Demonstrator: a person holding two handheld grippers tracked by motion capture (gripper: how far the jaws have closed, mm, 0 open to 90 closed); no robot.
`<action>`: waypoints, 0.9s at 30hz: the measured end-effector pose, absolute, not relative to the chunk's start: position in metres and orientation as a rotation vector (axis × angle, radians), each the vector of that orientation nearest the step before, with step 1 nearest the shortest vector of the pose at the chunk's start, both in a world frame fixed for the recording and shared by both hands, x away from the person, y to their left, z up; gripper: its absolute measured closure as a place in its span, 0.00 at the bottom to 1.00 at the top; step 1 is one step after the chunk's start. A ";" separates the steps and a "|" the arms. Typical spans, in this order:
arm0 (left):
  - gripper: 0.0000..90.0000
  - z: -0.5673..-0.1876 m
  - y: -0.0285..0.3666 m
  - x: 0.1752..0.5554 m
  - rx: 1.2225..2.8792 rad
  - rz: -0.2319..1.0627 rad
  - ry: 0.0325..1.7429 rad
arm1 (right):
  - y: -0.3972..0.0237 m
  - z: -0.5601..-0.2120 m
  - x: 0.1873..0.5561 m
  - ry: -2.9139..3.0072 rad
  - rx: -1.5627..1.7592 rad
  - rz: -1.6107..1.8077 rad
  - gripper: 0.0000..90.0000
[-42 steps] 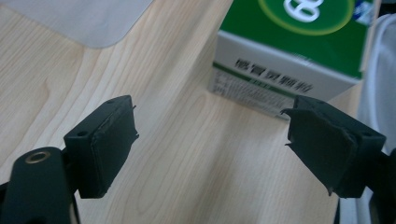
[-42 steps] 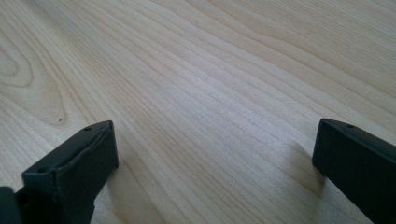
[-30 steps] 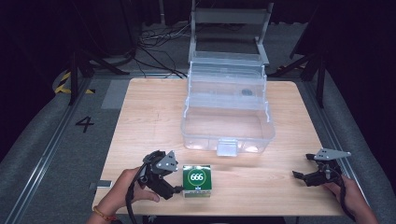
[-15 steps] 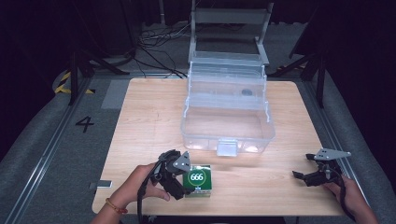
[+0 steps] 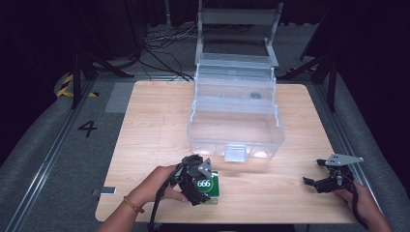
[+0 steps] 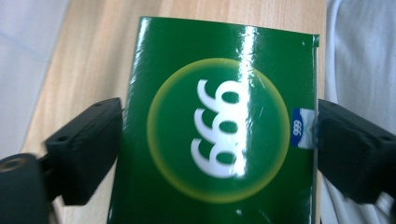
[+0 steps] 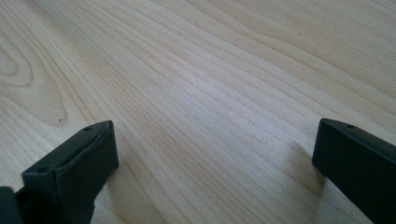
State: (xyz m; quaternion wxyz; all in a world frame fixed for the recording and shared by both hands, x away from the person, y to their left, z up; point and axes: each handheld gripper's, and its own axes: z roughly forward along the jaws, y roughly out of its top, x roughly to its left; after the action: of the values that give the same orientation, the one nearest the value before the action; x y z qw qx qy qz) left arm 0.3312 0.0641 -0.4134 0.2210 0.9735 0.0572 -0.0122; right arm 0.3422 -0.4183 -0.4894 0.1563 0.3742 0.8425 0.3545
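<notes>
Clearly the work is at its start. In the high view the green box [image 5: 209, 187] printed "666" lies flat on the wooden table [image 5: 145, 125] near the front edge, at about 7 o'clock from the clear plastic case [image 5: 234, 121]. The left gripper [image 5: 197, 186] sits over the box's left part, jaws straddling it. I judge the likely aim is to move the box into the case; it is not yet lifted, so grasp, carry and release all remain. The case stands open, lid raised at the back; its lower tub looks empty, and one small dark round thing [image 5: 256, 95] lies in the upper tray. The right gripper [image 5: 319, 182] rests at the table's 4 o'clock corner, well apart from both.

In the left gripper view the green box [image 6: 219, 126] spans the whole gap. The jaws have just been opening a little and stand wide, flanking its two long edges, about touching; I cannot tell whether they press yet.

In the right gripper view its jaws are spread apart over bare wood, holding nothing.
</notes>
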 end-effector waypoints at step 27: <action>0.18 -0.414 0.056 0.336 2.839 -0.027 0.031 | -0.418 -0.489 0.342 2.412 1.071 1.015 0.01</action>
State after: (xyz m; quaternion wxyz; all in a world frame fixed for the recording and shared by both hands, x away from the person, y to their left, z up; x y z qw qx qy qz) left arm 0.3362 0.0562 -0.4143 0.1506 0.9885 0.0107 -0.0095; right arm 0.3420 -0.4183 -0.4894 0.1564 0.3742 0.8426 0.3544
